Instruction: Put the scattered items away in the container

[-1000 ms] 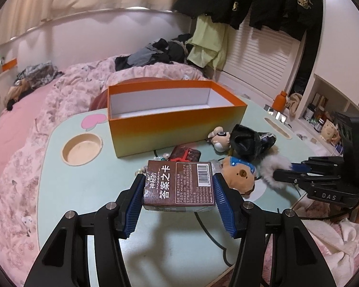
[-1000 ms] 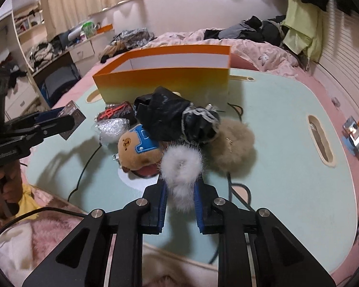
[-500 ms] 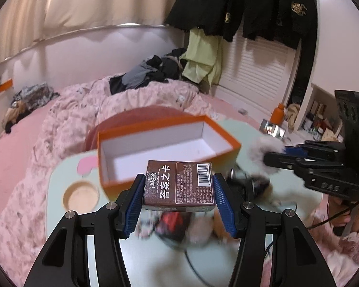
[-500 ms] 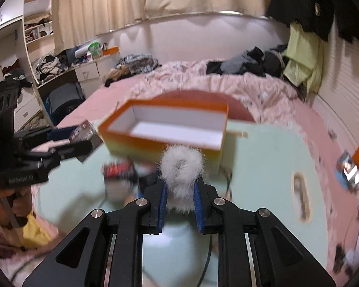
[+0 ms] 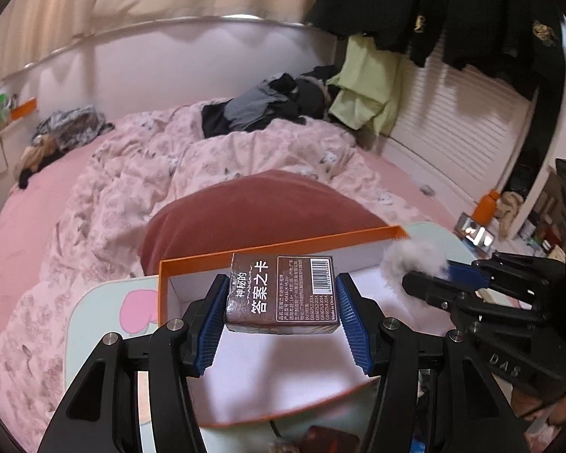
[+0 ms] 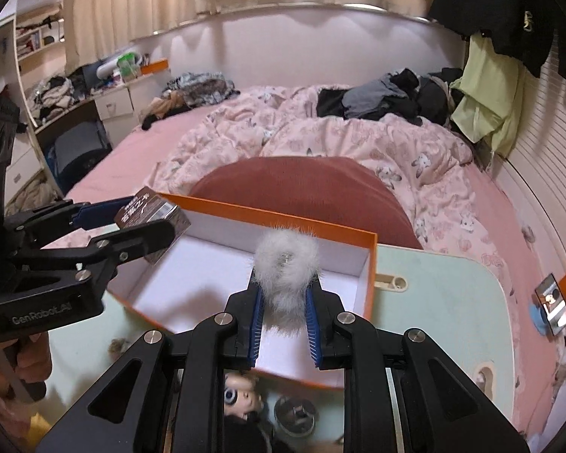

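Over the orange box, both claws hover with loads. Left claw is clamped on a brown card pack, blue pads pressed on both short sides, barcode face up, white Chinese lettering visible. Pack sits level, above the box's left half. From the right wrist view the same pack hangs over the box's near-left corner, left claw reaching in from the left.

Right claw is closed narrow on a white furry ring; fur bulges above the fingertips. Ring is held over the box's white interior, toward its right end. In the left wrist view the fur ring shows at the tip of the right claw, near the box's far-right corner.

Box stands open on the pale green desk, white inside; what I can see of it holds nothing, though the claws hide part of the floor. Desk sits on a bed with a pink floral duvet; a dark red cushion lies just behind the box.

Still out on the desk, near side of the box: a doll head, a small round metal piece, a dark red item, partly hidden by claw frames.
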### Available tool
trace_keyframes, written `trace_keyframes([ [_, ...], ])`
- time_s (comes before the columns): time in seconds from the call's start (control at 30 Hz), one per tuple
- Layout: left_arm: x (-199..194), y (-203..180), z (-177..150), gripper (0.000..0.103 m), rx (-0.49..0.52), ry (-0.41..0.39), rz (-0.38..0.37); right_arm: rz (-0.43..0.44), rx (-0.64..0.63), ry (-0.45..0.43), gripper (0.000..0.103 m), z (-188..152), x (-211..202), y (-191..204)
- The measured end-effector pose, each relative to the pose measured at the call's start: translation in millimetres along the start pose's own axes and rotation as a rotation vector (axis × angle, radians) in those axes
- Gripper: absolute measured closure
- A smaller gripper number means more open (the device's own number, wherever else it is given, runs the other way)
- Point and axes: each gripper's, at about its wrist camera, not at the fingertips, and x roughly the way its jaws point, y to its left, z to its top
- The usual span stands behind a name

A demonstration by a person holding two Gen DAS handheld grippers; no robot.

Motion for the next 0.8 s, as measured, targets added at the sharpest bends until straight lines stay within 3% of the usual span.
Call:
trace_keyframes([
  [0.27,25.4,6.9,-4.9,0.047,-0.008,0.050,0.060,-0.043,-0.026,0.028,0.082,1.3,21.4,4.7],
  [0.37,26.0,8.8,-5.5,0.040,-0.018,0.046,0.063,-0.060,-0.040,0.027,0.081,2.5,23.1,7.0],
  [0.4,24.9,9.4,-6.1,0.031,-0.022,0.044,0.057,-0.066,-0.043,0.025,0.079,3.1,22.6,7.9],
  [0.47,20.8,10.6,-7.8,0.023,-0.030,0.037,0.054,-0.076,-0.043,0.013,0.070,3.7,19.9,8.7],
  [0.53,16.1,12.2,-9.4,0.022,-0.038,0.028,0.055,-0.086,-0.042,-0.009,0.052,3.0,13.4,9.6],
  [0.6,12.6,12.2,-10.5,0.022,-0.040,0.033,0.040,-0.107,-0.051,-0.037,0.046,1.8,6.5,11.0],
  [0.73,-14.2,7.3,-15.2,0.022,-0.030,-0.013,0.022,-0.121,-0.072,-0.065,0.045,-1.6,-6.3,15.3],
  [0.8,-30.6,2.1,-19.9,0.017,-0.020,-0.029,0.003,-0.125,-0.075,-0.086,0.045,-6.2,-18.3,18.9],
])
